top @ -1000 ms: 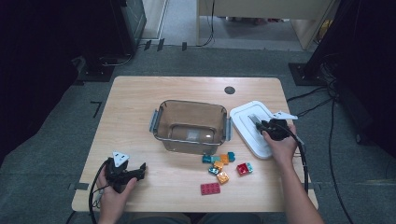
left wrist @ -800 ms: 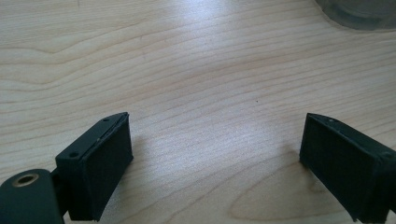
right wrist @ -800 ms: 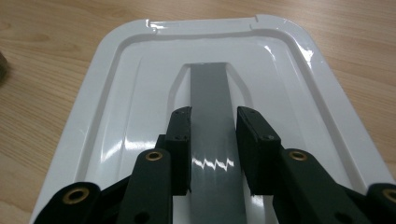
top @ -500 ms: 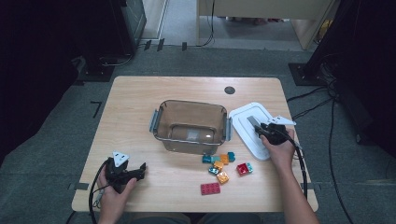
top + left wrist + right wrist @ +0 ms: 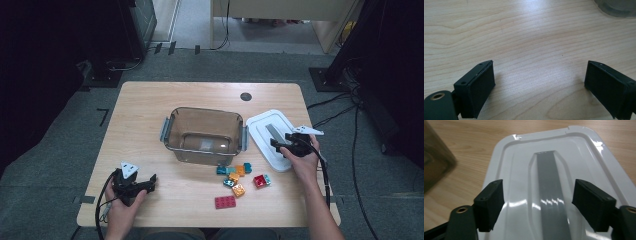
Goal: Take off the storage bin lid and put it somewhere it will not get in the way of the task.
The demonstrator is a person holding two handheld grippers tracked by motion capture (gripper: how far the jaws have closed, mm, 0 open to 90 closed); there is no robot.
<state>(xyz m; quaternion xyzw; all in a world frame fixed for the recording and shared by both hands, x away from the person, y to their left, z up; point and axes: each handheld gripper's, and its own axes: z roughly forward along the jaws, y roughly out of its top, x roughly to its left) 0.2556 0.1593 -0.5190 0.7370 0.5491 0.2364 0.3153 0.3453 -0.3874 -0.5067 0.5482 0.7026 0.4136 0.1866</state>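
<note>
A white lid (image 5: 265,127) with a grey handle (image 5: 273,133) lies on the table to the right of a clear brownish container (image 5: 204,134). My right gripper (image 5: 276,145) hovers over the lid's near end. In the right gripper view the right gripper (image 5: 539,193) is open; its jaws have just been opening. The grey handle (image 5: 549,182) runs between them, touching neither pad. The lid (image 5: 514,172) shines below. My left gripper (image 5: 149,182) rests at the table's front left. It (image 5: 539,85) is open over bare wood with nothing between its jaws.
Several small coloured bricks (image 5: 240,175) lie in front of the container, with a flat red brick (image 5: 225,201) nearer the front edge. A dark round hole (image 5: 245,96) marks the table's far side. A corner of the container (image 5: 616,7) shows in the left gripper view.
The right gripper's jaws have spread apart over the lid, and the right hand has shifted slightly toward the table's front. The left hand has stayed put.
</note>
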